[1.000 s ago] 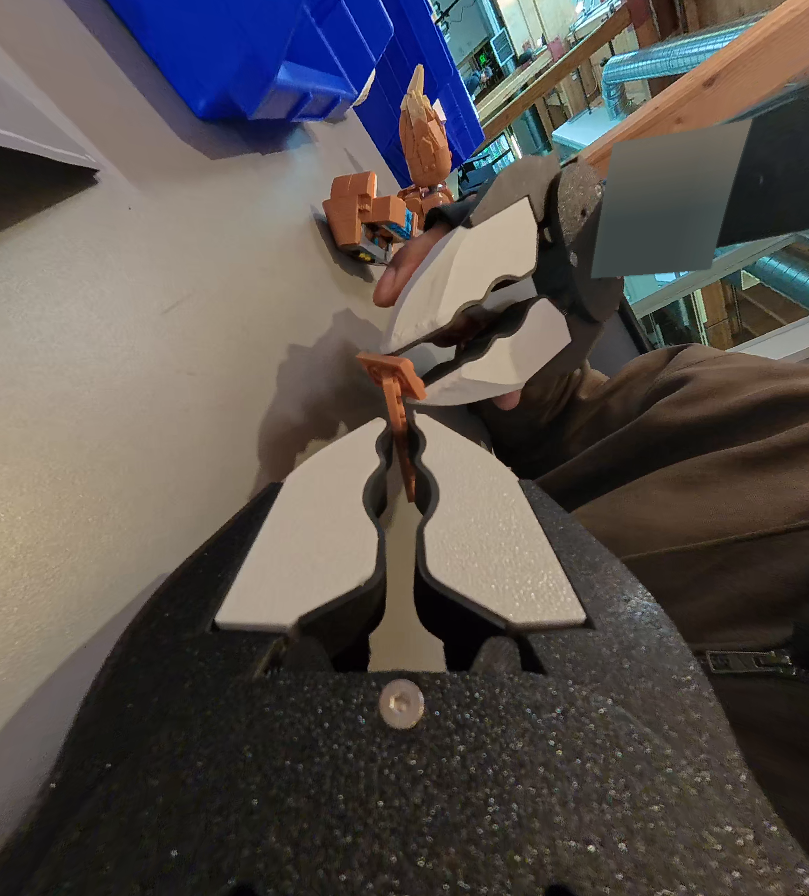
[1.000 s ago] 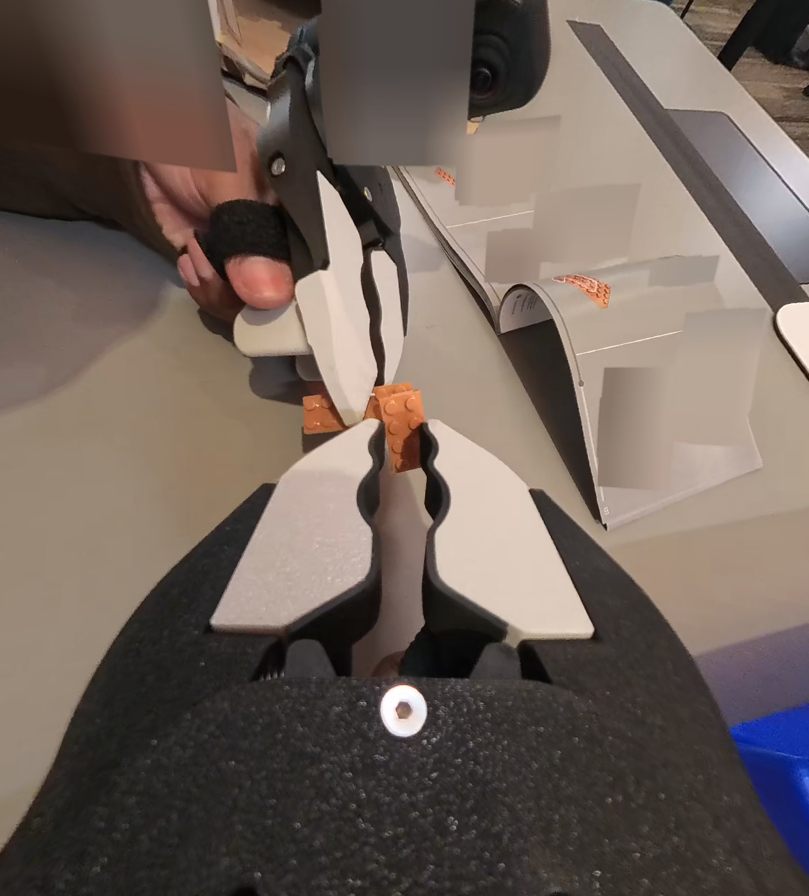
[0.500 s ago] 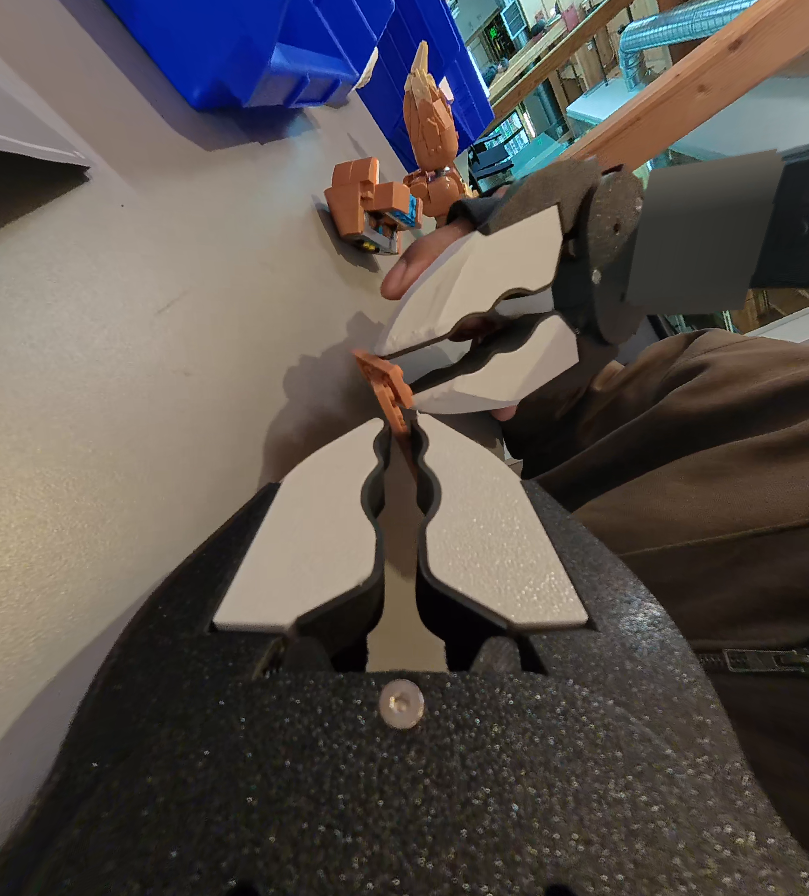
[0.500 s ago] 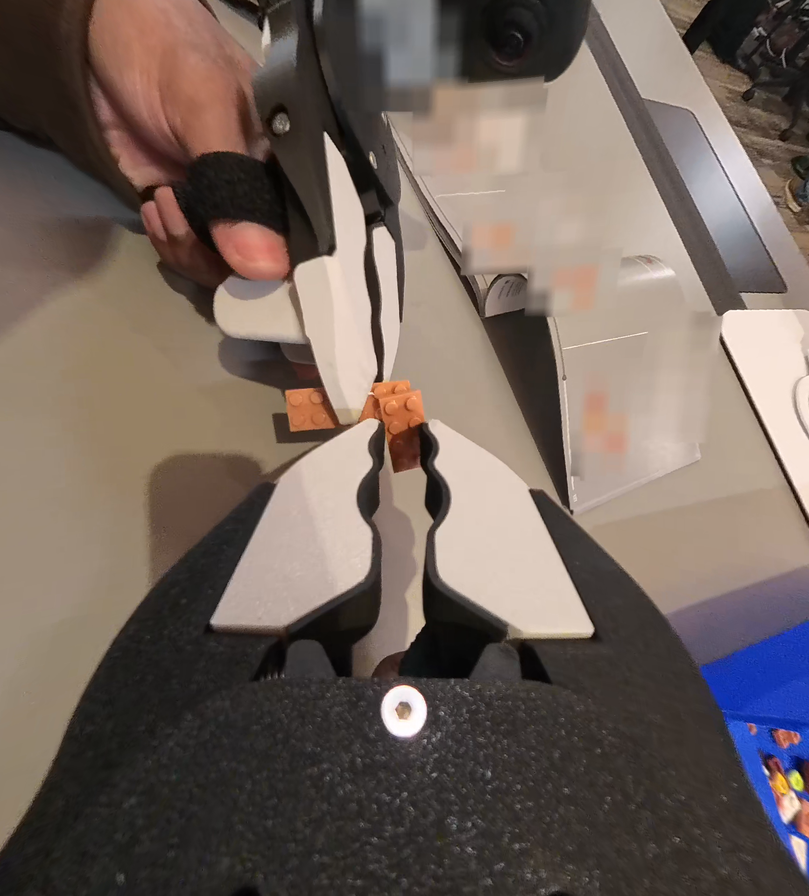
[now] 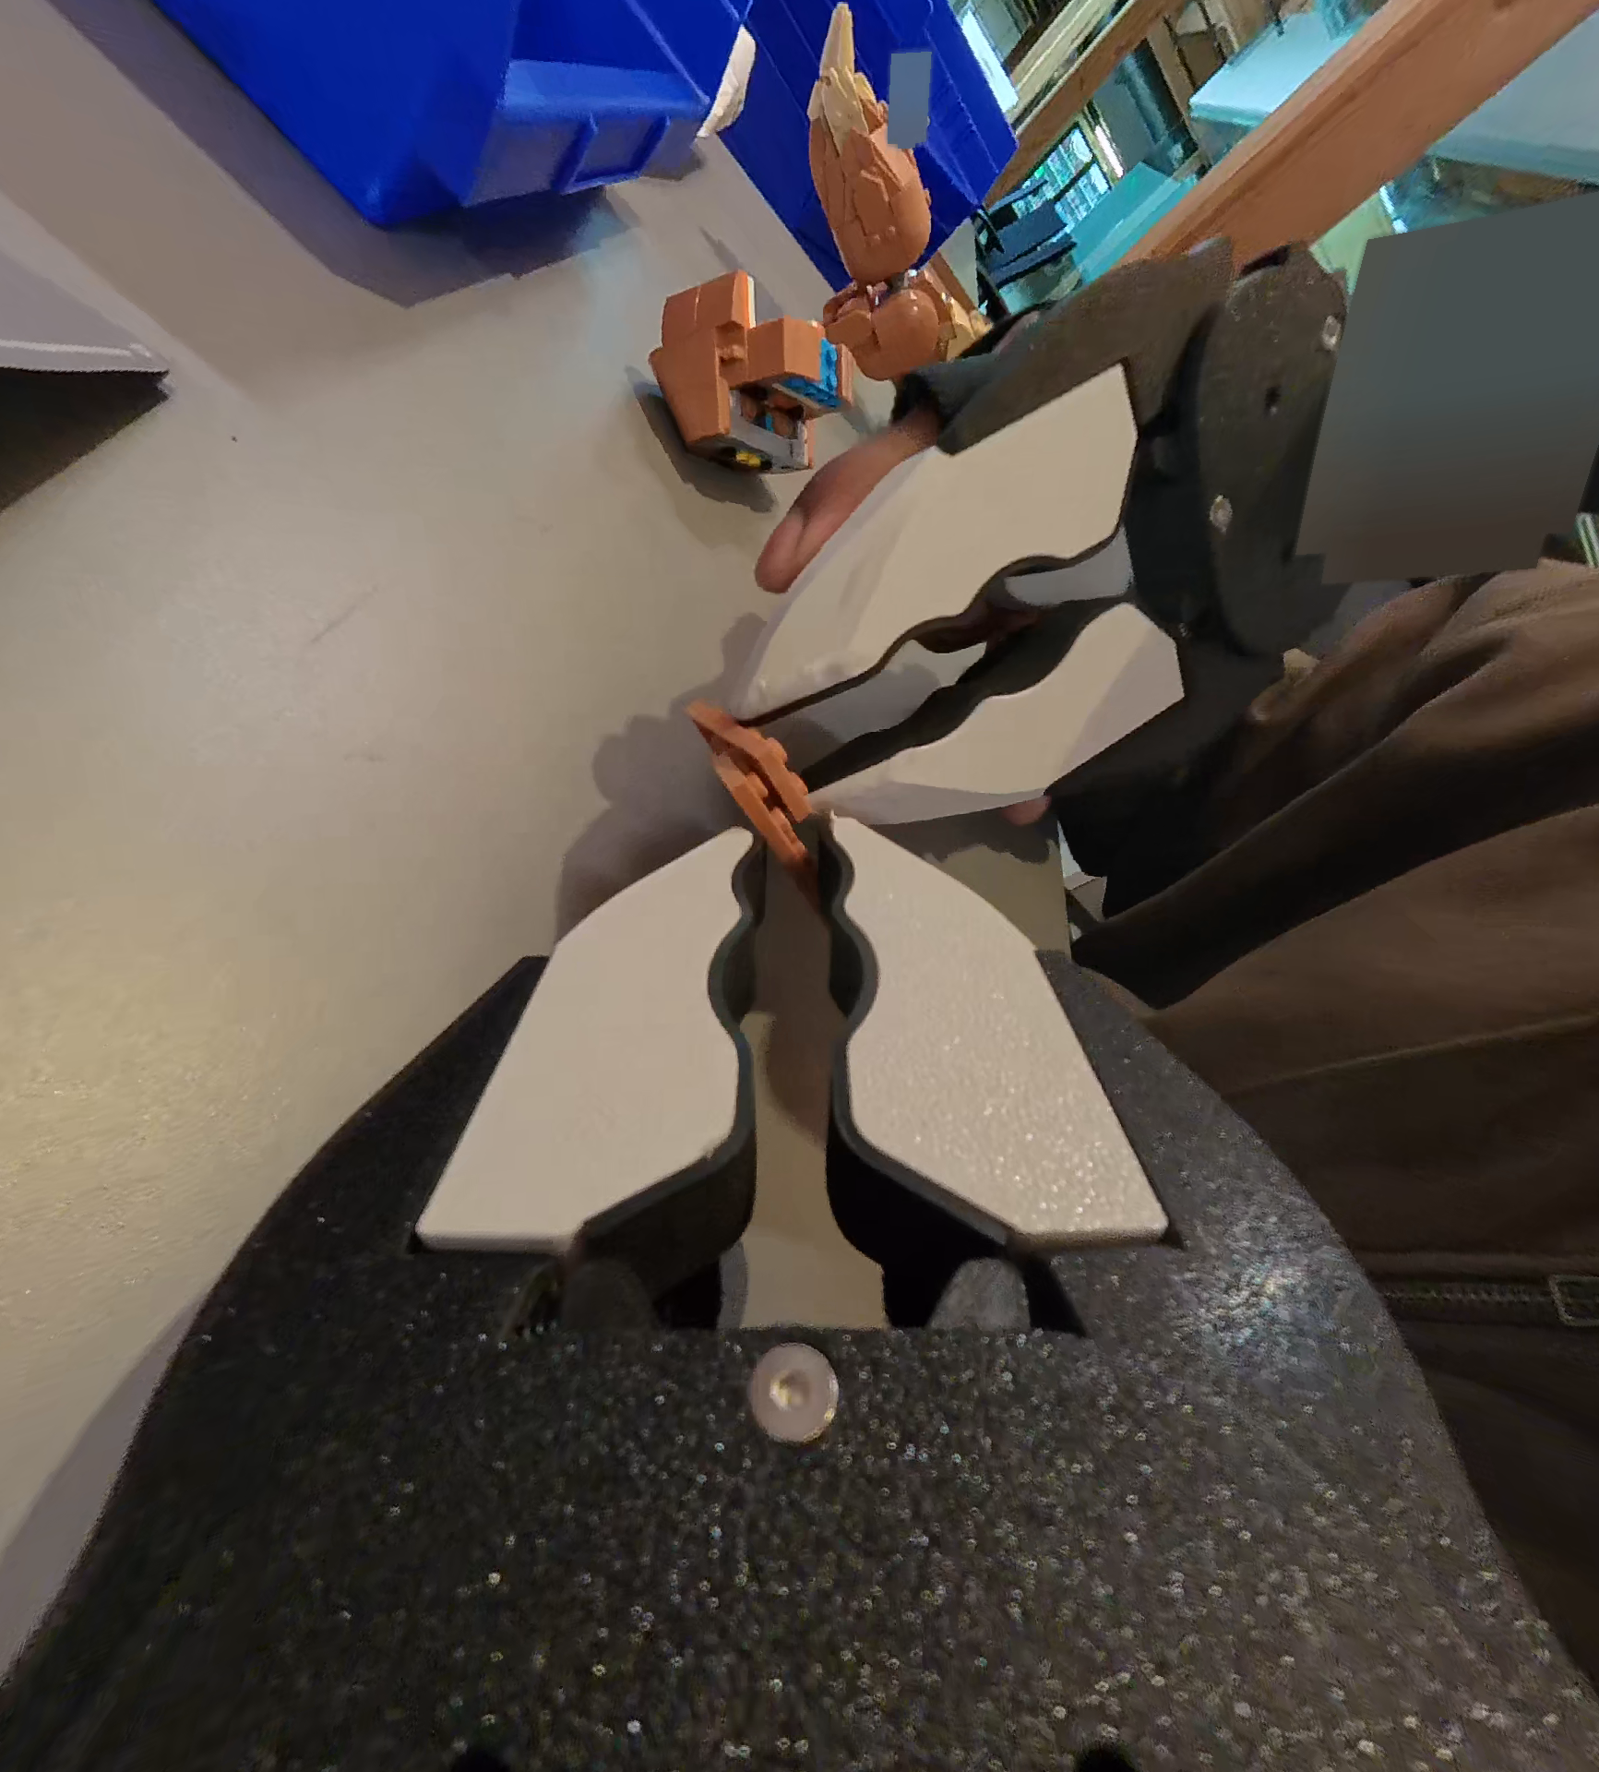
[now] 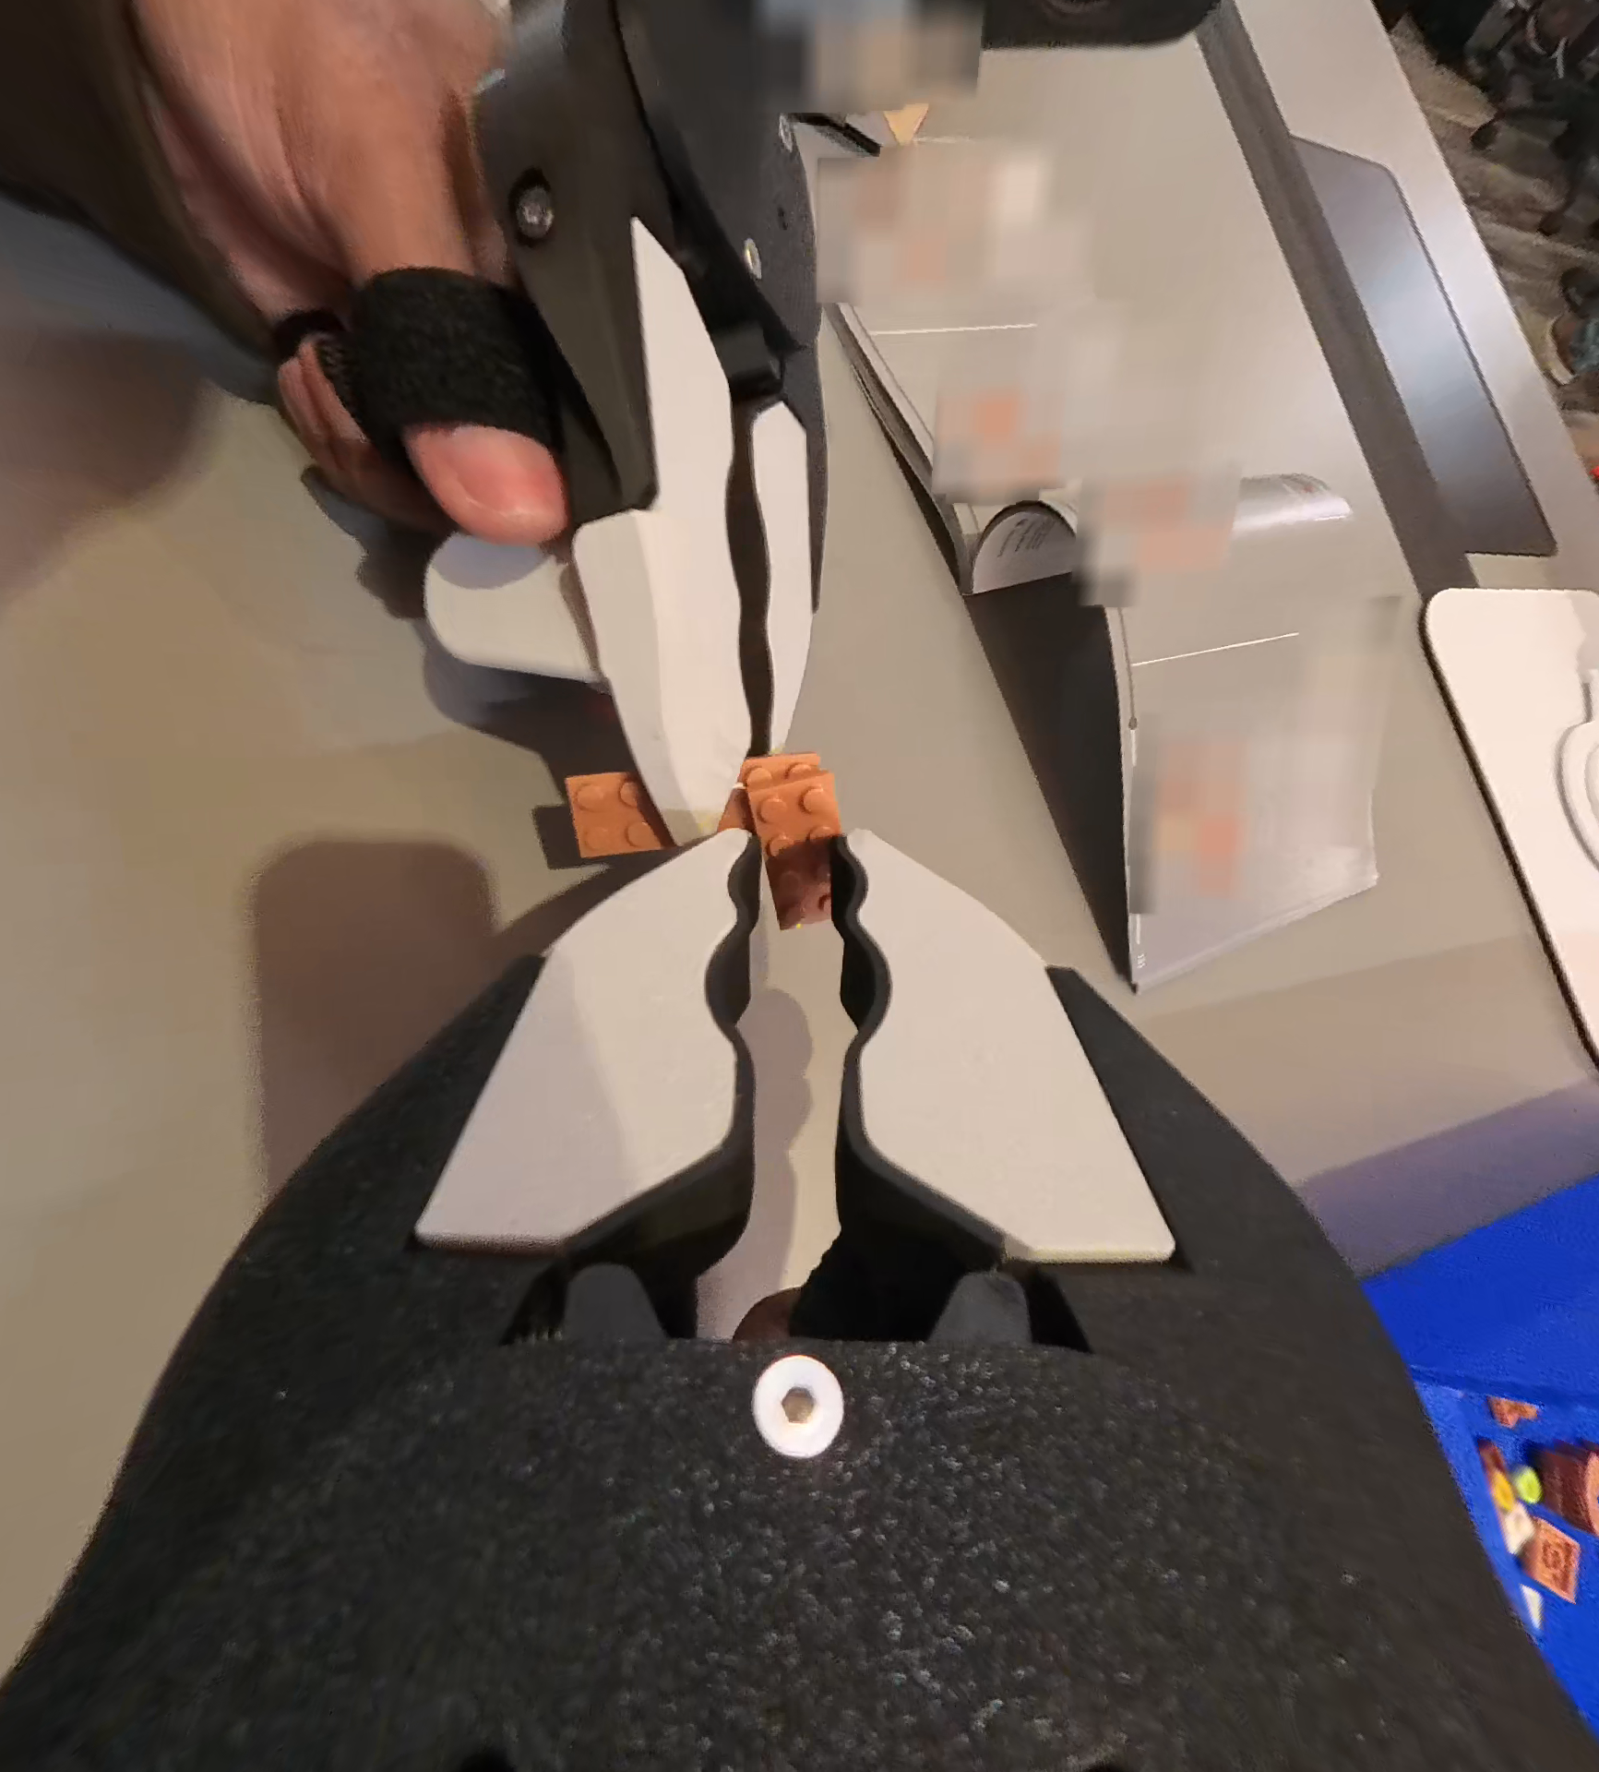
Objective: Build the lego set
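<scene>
While both grippers meet above the grey counter (image 6: pixel 153 719), the left gripper (image 5: pixel 790 839) has its fingers clamped on a thin studded brown plate (image 5: pixel 757 777), and the right gripper (image 6: pixel 795 849) pinches a stacked brown brick (image 6: pixel 800 844) against it. One loose four-stud plate (image 6: pixel 608 815) lies flat nearby; two glossy blue bins (image 5: pixel 508 86) stand behind.

Soft, even indoor light is falling on the grey table (image 5: pixel 201 767), bright enough to show detail everywhere. The left gripper (image 5: pixel 788 844) is casting a diffuse shadow onto the table ahead of its tips, and the right gripper (image 6: pixel 790 849) is throwing a blurred dark patch to its left. Glints are sparkling on both speckled black housings. Wide-angle distortion is bending the table edges and blue bins (image 5: pixel 488 96). The hand (image 6: pixel 297 192) is smearing with motion blur.
</scene>
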Action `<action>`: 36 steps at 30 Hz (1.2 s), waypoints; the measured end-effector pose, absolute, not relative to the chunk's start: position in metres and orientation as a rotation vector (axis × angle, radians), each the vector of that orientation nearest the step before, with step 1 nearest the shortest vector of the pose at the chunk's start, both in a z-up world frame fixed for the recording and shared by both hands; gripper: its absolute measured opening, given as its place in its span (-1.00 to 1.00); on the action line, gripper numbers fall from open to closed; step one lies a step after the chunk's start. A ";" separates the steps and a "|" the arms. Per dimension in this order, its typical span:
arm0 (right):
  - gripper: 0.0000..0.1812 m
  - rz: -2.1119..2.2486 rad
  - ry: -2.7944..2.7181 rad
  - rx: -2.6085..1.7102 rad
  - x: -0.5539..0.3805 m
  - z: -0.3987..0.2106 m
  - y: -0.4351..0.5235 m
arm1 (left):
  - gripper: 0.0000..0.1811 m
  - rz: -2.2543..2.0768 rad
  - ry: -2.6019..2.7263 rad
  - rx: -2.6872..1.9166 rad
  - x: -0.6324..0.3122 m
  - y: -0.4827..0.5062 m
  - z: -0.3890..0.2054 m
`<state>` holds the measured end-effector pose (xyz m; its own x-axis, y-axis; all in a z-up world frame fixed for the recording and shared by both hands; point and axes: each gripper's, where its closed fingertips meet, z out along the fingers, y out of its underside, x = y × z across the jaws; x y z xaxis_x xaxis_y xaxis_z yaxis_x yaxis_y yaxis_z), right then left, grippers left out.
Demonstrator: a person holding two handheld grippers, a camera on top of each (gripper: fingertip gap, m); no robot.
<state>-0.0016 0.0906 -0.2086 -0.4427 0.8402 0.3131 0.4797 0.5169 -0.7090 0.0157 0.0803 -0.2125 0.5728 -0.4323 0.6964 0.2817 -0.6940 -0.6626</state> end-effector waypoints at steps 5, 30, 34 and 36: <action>-0.85 0.743 -2.125 -1.080 0.001 -0.209 0.088 | -0.88 -1.164 0.157 -2.032 0.018 0.079 -0.213; -0.85 0.682 -2.175 -1.039 0.007 -0.211 0.083 | -0.80 -0.940 0.415 -2.033 0.026 0.073 -0.214; -0.85 0.701 -2.186 -1.042 0.008 -0.210 0.082 | -0.80 -0.748 0.568 -2.023 0.026 0.071 -0.216; -0.85 0.679 -2.193 -1.033 0.009 -0.211 0.081 | -0.79 -0.688 0.612 -2.026 0.027 0.071 -0.218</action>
